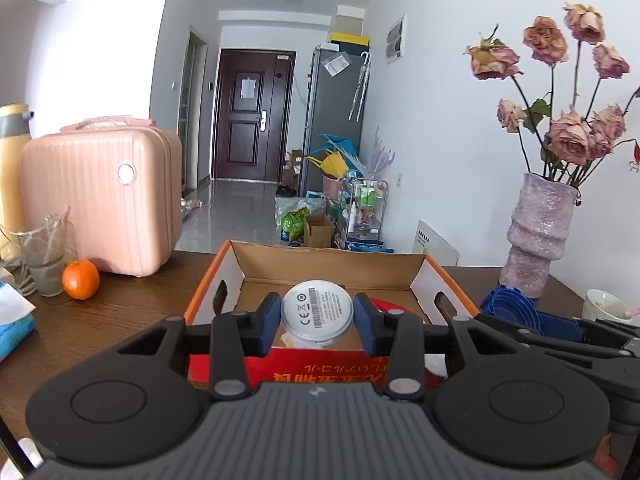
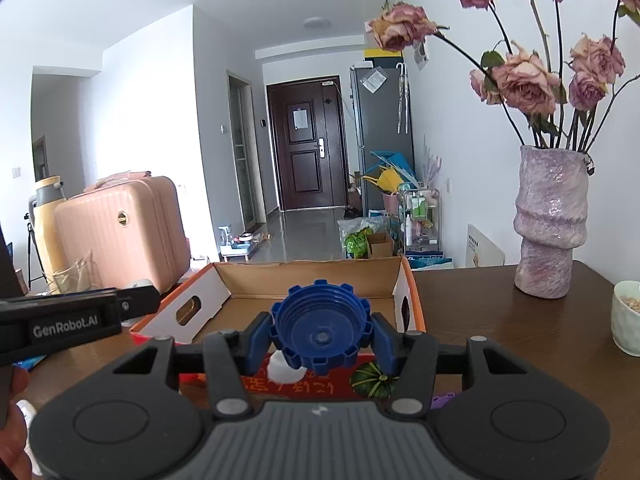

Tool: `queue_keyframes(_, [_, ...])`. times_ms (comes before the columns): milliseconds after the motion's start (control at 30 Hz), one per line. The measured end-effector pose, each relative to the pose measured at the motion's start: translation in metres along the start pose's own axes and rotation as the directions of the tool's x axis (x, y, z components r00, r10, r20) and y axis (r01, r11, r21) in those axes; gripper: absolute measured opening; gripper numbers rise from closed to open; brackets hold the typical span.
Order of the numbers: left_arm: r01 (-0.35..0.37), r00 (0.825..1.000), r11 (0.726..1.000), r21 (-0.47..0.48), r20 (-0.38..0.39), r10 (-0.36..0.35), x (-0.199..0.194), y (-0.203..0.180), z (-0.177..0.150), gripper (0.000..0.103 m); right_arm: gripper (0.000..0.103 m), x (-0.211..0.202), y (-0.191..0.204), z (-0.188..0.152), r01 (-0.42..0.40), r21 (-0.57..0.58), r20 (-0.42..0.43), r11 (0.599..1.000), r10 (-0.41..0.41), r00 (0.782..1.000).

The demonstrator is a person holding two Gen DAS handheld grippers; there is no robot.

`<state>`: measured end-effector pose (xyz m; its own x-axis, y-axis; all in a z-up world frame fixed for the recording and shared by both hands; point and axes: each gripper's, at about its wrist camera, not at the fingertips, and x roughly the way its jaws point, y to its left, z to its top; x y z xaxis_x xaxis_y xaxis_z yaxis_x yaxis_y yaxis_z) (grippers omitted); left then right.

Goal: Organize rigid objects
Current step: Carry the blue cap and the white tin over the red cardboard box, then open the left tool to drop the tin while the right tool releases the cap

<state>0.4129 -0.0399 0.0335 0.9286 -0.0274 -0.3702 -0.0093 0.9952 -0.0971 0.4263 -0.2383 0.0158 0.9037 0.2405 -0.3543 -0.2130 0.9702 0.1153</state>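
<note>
Here, both claws are carrying parts just over the near wall of an open cardboard box (image 1: 424, 280).
The left claw (image 1: 317, 322) is clamping a white puck (image 1: 317, 312), labelled face turned toward the camera; the right claw (image 2: 319, 334) is gripping a blue toothed cap (image 2: 320, 326), hollow toward the camera. Ahead, the box floor is lying bare; its near wall is partly hiding a small green squash (image 2: 374, 380) on the bench (image 2: 480, 320).

- Home, apartment living area.
- Dark wooden entry door (image 1: 254, 114) center frame, grey fridge (image 1: 334, 120) right of it.
- Pink suitcase (image 1: 104, 200) left on wooden table (image 1: 120, 320).
- Vase of dried roses (image 1: 540, 232) right.
</note>
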Motion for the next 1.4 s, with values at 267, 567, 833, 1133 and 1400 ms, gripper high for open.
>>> queue_keyframes(267, [-0.011, 0.999, 1.0, -0.007, -0.04, 0.011, 0.036, -0.003, 0.004, 0.041, 0.052, 0.031, -0.012, 0.007, 0.02, 0.007, -0.018, 1.0, -0.02, 1.0])
queue_keyframes(567, [-0.033, 0.998, 0.999, -0.002, -0.054, 0.033, 0.069, -0.007, 0.009, 0.041, 0.052, 0.06, -0.018, 0.014, 0.02, 0.006, -0.034, 1.0, -0.02, 0.999])
queue_keyframes(833, [-0.049, 0.996, 0.999, 0.004, -0.079, 0.049, 0.098, -0.011, 0.012, 0.041, 0.052, 0.085, -0.02, 0.023, 0.011, 0.008, -0.044, 1.0, -0.011, 0.999])
queue_keyframes(1133, [-0.074, 0.992, 0.997, 0.005, -0.097, 0.074, 0.125, -0.009, 0.017, 0.041, 0.052, 0.111, -0.015, 0.029, 0.013, -0.018, -0.068, 1.0, -0.015, 0.998])
queue_keyframes(1400, [-0.121, 0.984, 0.993, 0.005, -0.132, 0.121, 0.147, 0.0, 0.018, 0.041, 0.052, 0.132, -0.011, 0.032, 0.021, -0.034, -0.106, 0.999, -0.024, 0.994])
